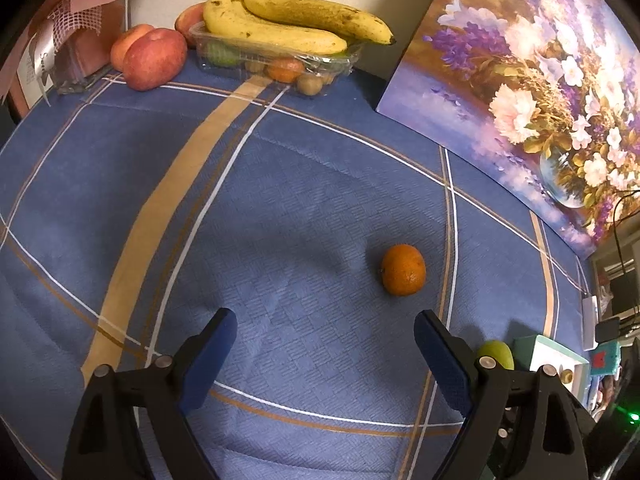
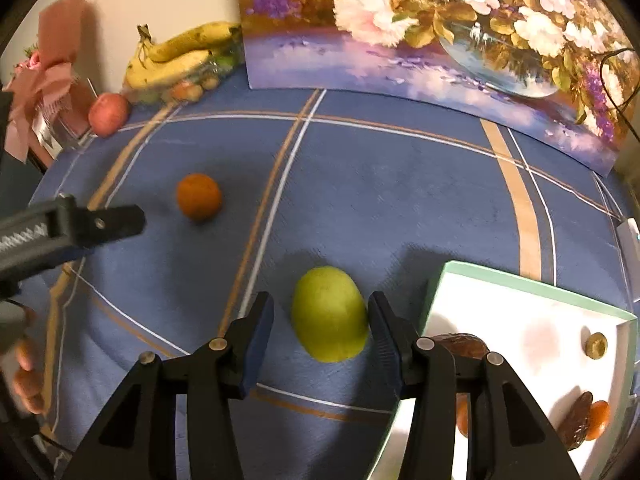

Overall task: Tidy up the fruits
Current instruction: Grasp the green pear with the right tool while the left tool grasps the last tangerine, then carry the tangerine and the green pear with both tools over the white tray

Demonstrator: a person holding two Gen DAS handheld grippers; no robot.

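Landmark: the white tray [image 2: 532, 292] with the green rim, on the blue checked cloth [image 2: 360, 184]; I give every place from it.
Right gripper: my right gripper [image 2: 320, 316] straddles the green pear-like fruit [image 2: 328, 314]. There is a clear gap at the left pad, while the right pad is at the skin or just off it, so I call it released, not grasping.
Green fruit: it lies on the cloth just left of the tray's near corner, its long axis running slightly slantwise, away from me to toward me, roughly along my fingers.
Left gripper: my left gripper [image 1: 324, 344] is spread wide and empty over bare cloth.
Orange: the orange [image 1: 403, 269] sits further left of the tray than the green fruit, ahead of my left fingers and a little to their right, apart from both.
Nearer hand: right for the green fruit, left for the orange.
Turning point: I judge the green fruit's short width already lies across my right jaws, so closing, then carrying it right to the tray, looks the natural move.
Tray contents: dates and small orange fruits are already inside.
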